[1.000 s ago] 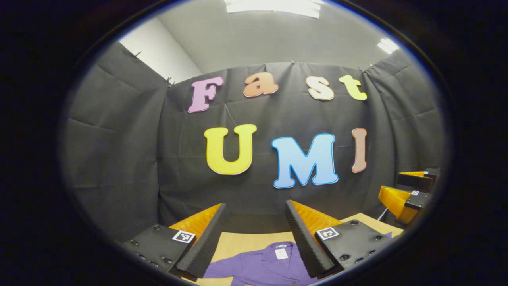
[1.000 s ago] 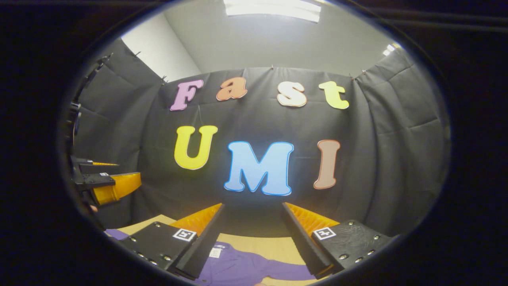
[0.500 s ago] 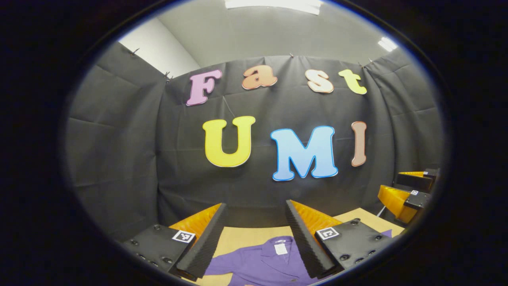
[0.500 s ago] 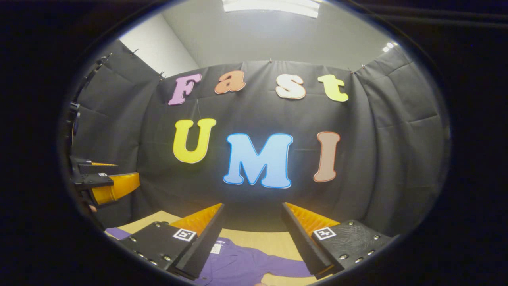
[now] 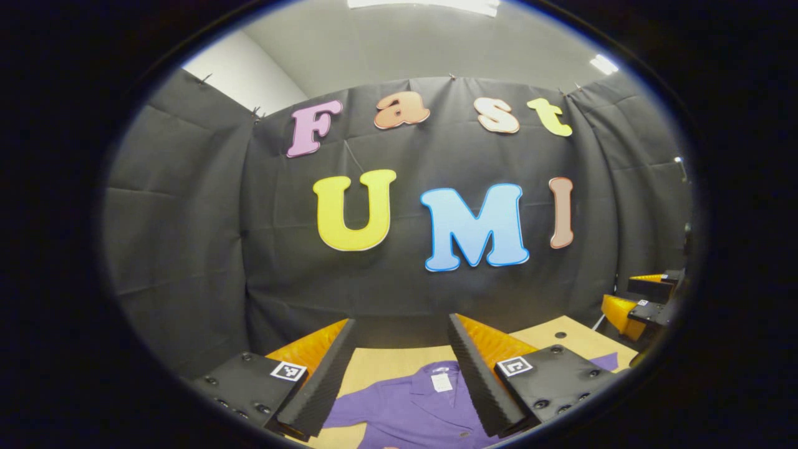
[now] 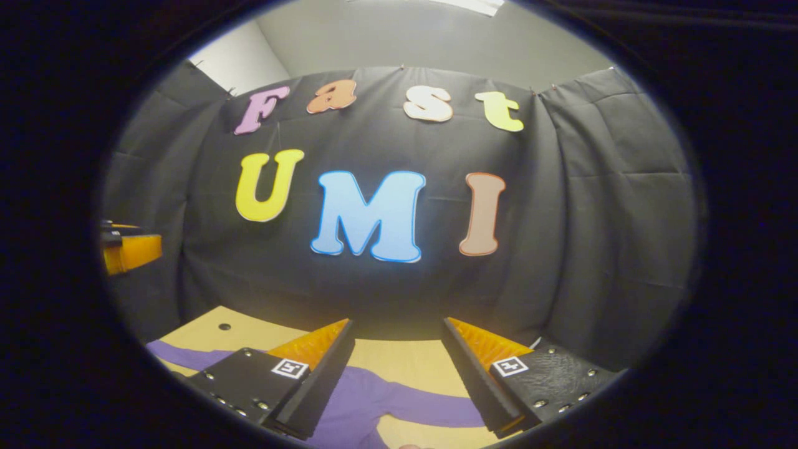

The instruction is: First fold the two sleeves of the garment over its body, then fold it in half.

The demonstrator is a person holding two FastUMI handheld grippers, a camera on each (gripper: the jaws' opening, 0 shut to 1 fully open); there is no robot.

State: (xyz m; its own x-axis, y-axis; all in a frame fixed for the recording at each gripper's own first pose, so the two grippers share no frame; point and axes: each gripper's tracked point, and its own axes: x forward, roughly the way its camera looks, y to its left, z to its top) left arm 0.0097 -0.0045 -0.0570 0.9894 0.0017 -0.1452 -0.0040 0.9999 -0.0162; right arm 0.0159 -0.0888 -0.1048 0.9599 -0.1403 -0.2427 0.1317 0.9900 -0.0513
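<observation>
Both grippers hang above the table with nothing between their fingers: the left gripper (image 5: 399, 368) stands spread wide at the bottom of the left gripper view, and the right gripper (image 6: 399, 368) is likewise parted at the bottom of the right gripper view. Below them the purple garment (image 5: 408, 408) lies flat on the tan table (image 5: 380, 365), collar toward the black booth wall (image 5: 187, 218), one sleeve (image 6: 424, 411) stretching toward the lower right of the right gripper view.

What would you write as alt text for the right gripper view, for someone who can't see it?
A purple garment lies spread on a tan table low in the view, one sleeve stretching right. The right gripper is held above it with its jaws open and nothing between them. The left gripper is at the left edge, before the black cloth wall.
</observation>
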